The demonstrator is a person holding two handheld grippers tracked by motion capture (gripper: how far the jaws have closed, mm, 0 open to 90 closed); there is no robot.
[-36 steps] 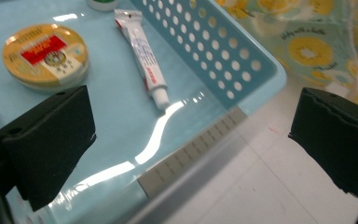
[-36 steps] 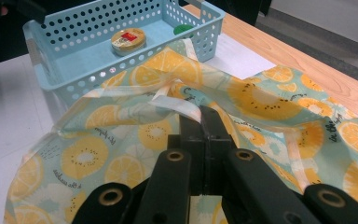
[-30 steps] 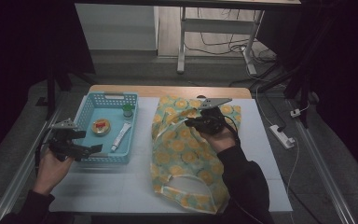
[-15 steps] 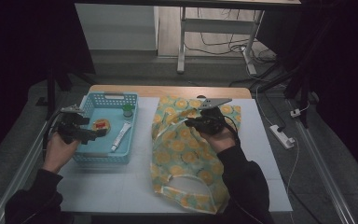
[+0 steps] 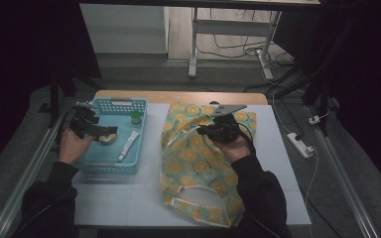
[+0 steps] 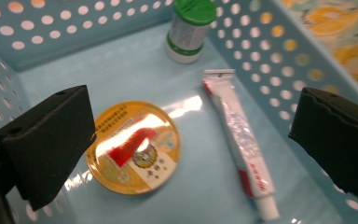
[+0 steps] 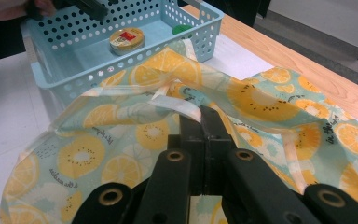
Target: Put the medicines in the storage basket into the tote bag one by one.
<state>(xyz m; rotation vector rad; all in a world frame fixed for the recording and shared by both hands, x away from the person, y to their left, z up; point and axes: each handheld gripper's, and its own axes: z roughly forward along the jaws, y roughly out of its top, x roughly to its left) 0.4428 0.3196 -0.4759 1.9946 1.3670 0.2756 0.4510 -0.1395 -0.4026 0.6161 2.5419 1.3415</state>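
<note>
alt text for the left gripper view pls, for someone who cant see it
The left gripper, its two black jaws wide open, hovers over a round gold tin with a red label and a white toothpaste tube lying in a perforated light blue plastic basket. A small white bottle with a green cap stands at the far end.

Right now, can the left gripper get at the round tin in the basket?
Probably yes. The left gripper hangs open inside the basket, the tin lies bare between its jaws, and the tube lies apart from it.
</note>
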